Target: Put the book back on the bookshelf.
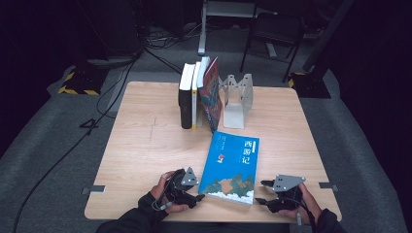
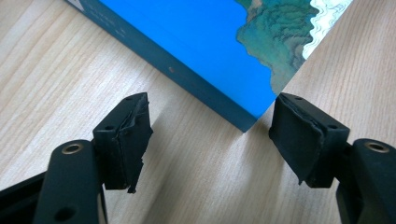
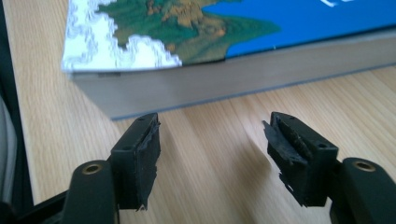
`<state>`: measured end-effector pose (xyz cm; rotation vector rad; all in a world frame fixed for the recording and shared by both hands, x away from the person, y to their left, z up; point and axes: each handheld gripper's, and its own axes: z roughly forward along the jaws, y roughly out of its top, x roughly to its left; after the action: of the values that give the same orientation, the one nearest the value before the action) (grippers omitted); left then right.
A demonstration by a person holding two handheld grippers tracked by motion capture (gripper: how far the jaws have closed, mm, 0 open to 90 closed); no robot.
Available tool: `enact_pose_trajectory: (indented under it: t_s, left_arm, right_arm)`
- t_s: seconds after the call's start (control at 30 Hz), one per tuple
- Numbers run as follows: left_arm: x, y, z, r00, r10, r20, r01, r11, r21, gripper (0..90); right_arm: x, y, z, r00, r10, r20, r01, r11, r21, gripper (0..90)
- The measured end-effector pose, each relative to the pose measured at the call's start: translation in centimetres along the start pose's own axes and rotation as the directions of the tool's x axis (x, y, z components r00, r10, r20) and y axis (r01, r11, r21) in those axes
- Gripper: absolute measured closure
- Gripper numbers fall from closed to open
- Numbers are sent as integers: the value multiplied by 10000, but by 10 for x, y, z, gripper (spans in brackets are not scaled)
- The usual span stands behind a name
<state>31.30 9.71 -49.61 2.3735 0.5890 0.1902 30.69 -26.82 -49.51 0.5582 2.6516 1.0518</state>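
- Blue paperback [image 1: 230,168] lay flat, cover up, on the wooden table [image 1: 141,145], near the person's edge, between the two grippers.
- Its long axis ran from the near edge away toward the far side, tilted a little; spine on the person's left, page block on the right.
- Left gripper [image 1: 198,197] sat just beside the book's near-left corner, jaws apart, nothing between the pads. In the left gripper view that corner of the blue paperback [image 2: 205,51] pointed into the gap, just short of the pads [image 2: 128,140], w/ one pad close by it, contact unclear.
- Right gripper [image 1: 259,192] lay a bit further off the near-right corner, jaws also apart and empty. In the right gripper view the blue paperback [image 3: 243,28] showed its grey page edge just ahead of the pads [image 3: 147,154], not touching.
- Left hand looked the nearer one to the book.
- Judgement: the coming move likely turned on the near corners, since both grippers faced them at table level.
- Open room: bare tabletop to the book's left and right; table's near edge close behind both hands.
- Farther back, well apart: a row of upright books [image 1: 197,92] leaning by a white metal bookend [image 1: 236,99].
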Motion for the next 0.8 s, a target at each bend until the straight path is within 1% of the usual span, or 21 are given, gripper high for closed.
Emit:
enact_pose_trajectory:
  t_s: [0.03, 0.1, 0.17, 0.27, 0.3, 0.37, 0.43, 0.53, 0.57, 0.6, 0.63, 0.67, 0.73, 0.77, 0.8]
  left_arm:
    - [0, -1, 0, 9999, -25, -138, 25, 10000, 14, 269]
    - [1, -1, 0, 9997, -79, -214, 79, 10000, -7, 231]
    - [2, -2, -2, 9997, -135, -211, 132, 9999, -103, 222]
    - [3, -1, -6, 9998, -156, -152, 151, 9994, -303, 216]
    - [2, -1, -7, 9998, -91, -191, 84, 9994, -346, 216]
    - [0, 0, -8, 10000, -19, -83, 16, 9992, -411, 223]
    - [-3, 1, -8, 9998, 156, -79, -159, 9991, -399, 223]
    - [-6, 3, -9, 9997, 253, 16, -252, 9986, -475, 223]
    - [-7, 5, -9, 9994, 338, 64, -334, 9981, -522, 223]
    - [-7, 6, -9, 9994, 328, 112, -321, 9979, -555, 223]
    - [-8, 8, -9, 9989, 453, 154, -444, 9976, -539, 225]
    - [-11, 11, -10, 9981, 608, 130, -599, 9963, -614, 225]
    - [-13, 13, -11, 9977, 659, 151, -648, 9958, -644, 228]
    - [-17, 17, -12, 9970, 755, 167, -739, 9941, -789, 228]
    - [-18, 19, -12, 9960, 857, 247, -833, 9928, -861, 229]
  right_arm:
    - [0, 1, 2, 9999, 31, 95, -31, 10000, -25, 340]
    - [1, 5, 5, 9999, 85, 82, -85, 9999, -57, 330]
    - [2, 7, 7, 9999, -56, 156, 55, 10000, 35, 305]
    - [1, 7, 7, 9999, -63, 104, 62, 10000, 24, 306]
    - [1, 8, 6, 9998, -146, 109, 145, 9999, 6, 306]
    - [0, 8, 5, 9999, -113, 59, 114, 9999, -44, 306]
    - [1, 9, 4, 9996, -248, 121, 249, 9997, -82, 321]
    - [2, 11, 4, 9994, -302, 194, 304, 9995, -97, 326]
    - [2, 11, 3, 9994, -238, 253, 243, 9995, -183, 336]
    - [0, 13, 2, 9997, -152, 211, 160, 9993, -349, 341]
    - [0, 16, 2, 9996, -143, 244, 153, 9990, -412, 341]
    - [0, 17, 2, 9994, -221, 268, 232, 9989, -418, 341]
    - [1, 21, 2, 9991, -275, 328, 291, 9983, -497, 340]
    - [1, 21, 2, 9991, -275, 328, 291, 9983, -497, 340]
    - [0, 24, 0, 9993, -166, 338, 189, 9975, -680, 334]
